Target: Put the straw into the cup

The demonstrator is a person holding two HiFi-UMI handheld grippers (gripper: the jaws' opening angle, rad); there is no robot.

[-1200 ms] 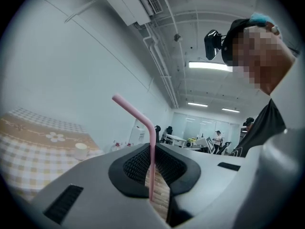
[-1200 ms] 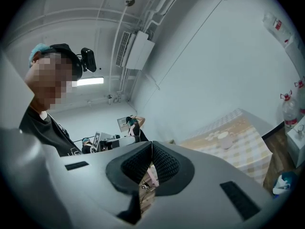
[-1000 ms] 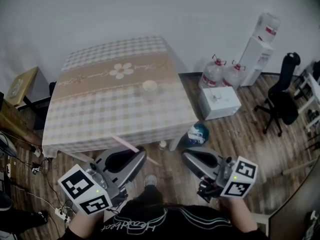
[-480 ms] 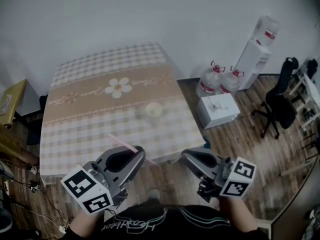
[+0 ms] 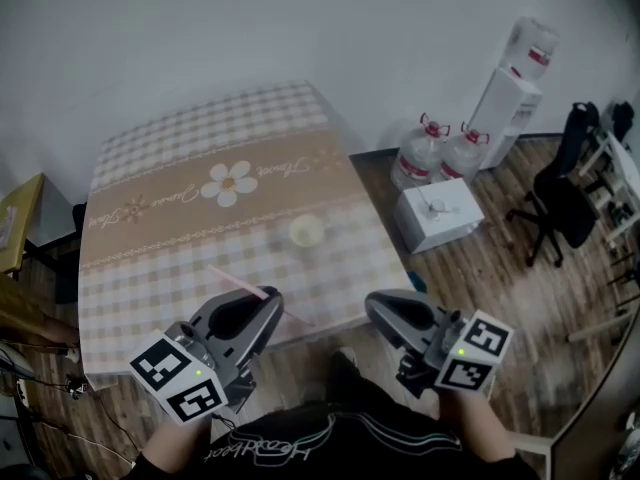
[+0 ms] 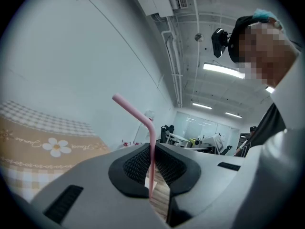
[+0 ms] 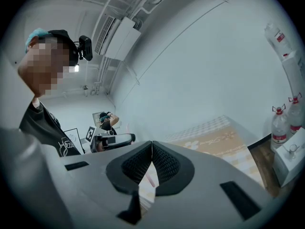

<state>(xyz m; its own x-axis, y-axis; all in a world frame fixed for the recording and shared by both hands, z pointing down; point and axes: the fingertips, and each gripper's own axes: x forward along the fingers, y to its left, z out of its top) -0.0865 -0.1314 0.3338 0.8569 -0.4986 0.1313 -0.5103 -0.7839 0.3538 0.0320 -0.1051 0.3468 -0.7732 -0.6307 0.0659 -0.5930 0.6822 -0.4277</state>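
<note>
Straw (image 5: pixel 238 282) isn't in the cup (image 5: pixel 307 231) yet. It's pink w/ a bent top, pinched by its lower part in your L gripper (image 5: pixel 264 304), over the near edge of the tabletop (image 5: pixel 170 233). Cup stands toward the near-right corner, apart from the straw. R gripper (image 5: pixel 381 306) has jaws together w/ nothing in them, off that corner. Pickup looks done; carry to the cup & insertion are left.
</note>
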